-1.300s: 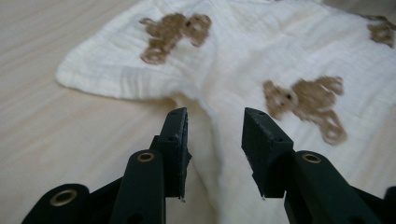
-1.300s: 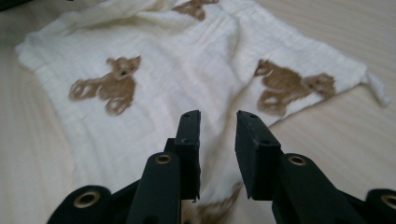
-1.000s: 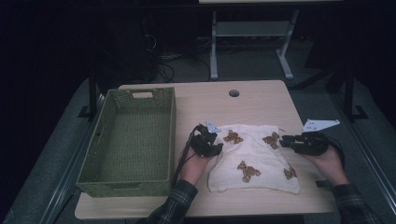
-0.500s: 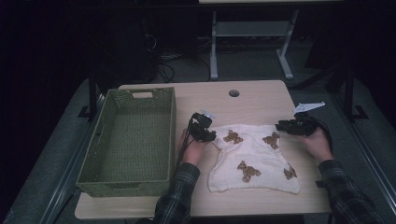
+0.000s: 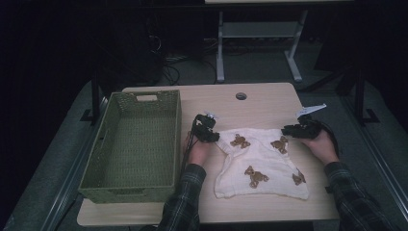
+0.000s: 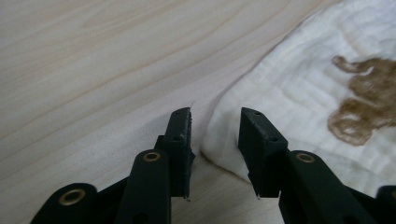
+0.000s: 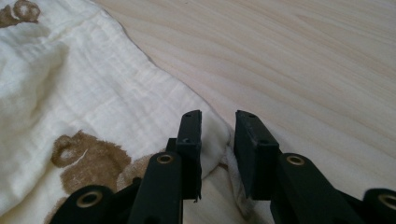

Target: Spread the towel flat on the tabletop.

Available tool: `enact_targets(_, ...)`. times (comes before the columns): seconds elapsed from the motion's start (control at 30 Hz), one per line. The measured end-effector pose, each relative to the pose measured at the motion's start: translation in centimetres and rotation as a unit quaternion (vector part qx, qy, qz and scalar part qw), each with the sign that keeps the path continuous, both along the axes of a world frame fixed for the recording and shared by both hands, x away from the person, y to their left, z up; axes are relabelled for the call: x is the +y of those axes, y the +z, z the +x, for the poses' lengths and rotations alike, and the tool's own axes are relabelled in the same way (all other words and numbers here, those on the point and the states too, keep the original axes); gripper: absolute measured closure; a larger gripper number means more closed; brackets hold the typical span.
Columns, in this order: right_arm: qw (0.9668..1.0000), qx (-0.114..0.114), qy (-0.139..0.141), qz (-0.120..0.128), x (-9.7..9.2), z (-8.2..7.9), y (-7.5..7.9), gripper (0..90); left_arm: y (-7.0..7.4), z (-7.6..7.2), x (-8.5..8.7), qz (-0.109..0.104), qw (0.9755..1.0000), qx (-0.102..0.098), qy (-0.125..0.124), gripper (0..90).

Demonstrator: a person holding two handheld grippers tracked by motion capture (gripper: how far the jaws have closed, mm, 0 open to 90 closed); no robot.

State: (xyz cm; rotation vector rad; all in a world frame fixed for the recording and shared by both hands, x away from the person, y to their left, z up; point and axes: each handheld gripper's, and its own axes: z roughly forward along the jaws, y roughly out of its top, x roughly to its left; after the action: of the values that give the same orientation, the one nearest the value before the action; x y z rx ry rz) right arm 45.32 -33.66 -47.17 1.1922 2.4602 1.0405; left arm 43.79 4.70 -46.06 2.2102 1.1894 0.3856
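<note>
A cream cloth (image 5: 260,161) printed with brown bears lies flat on the wooden table (image 5: 269,103), right of centre. My left gripper (image 5: 216,137) is at its far left corner. In the left gripper view the jaws (image 6: 216,114) have just been closing around that corner of the cloth (image 6: 299,93), and a gap still shows beside it. My right gripper (image 5: 285,130) is at the far right corner. Its jaws (image 7: 218,116) have also been closing, and the cloth's (image 7: 93,93) corner sits loosely between them.
A green woven basket (image 5: 132,98) stands on the left half of the table, close to my left hand. A round cable hole (image 5: 241,96) is near the table's far edge. Beyond the table stands a metal frame (image 5: 260,33) on the dark floor.
Both hands have moved away from the person, from the cloth's sides to its two far corners, and have come down low. The cloth has stayed where it was.
</note>
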Motion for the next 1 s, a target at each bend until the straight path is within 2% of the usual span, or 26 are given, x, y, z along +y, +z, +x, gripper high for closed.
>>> enact_targets(0.1,1.0,-0.002,0.001,-0.001,0.0,0.0,0.0,79.9,0.0,0.1,0.0,0.001,1.0,-0.004,-0.006,67.9)
enact_targets(0.17,1.0,-0.003,0.004,-0.002,0.1,-0.2,0.0,85.3,0.0,0.1,-0.1,0.0,0.9999,-0.004,-0.011,79.2)
enact_targets(0.23,0.9999,-0.009,0.005,-0.009,0.2,-0.3,0.1,86.6,0.1,0.2,-0.3,0.007,0.9998,-0.01,-0.012,84.6)
enact_targets(0.4,0.9997,-0.023,-0.003,-0.004,-0.3,-0.3,0.8,86.8,1.1,0.6,-0.2,0.01,0.9994,-0.033,-0.002,85.8)
enact_targets(0.57,0.9989,-0.046,-0.009,-0.006,-1.0,0.4,2.5,86.8,2.3,1.6,-0.2,0.001,0.9987,-0.05,0.011,85.7)
enact_targets(0.7,0.9986,-0.05,-0.015,-0.007,-1.3,1.1,3.5,86.8,2.8,2.6,-0.4,0.009,0.9981,-0.06,0.014,85.8)
enact_targets(0.87,0.9984,-0.051,-0.021,-0.013,-0.9,2.1,3.2,86.7,2.1,3.7,-0.9,0.03,0.9978,-0.057,0.016,85.6)
enact_targets(1.0,0.9987,-0.042,-0.024,-0.013,-0.4,2.7,2.5,86.2,1.1,4.1,-0.9,0.022,0.9984,-0.046,0.026,85.0)
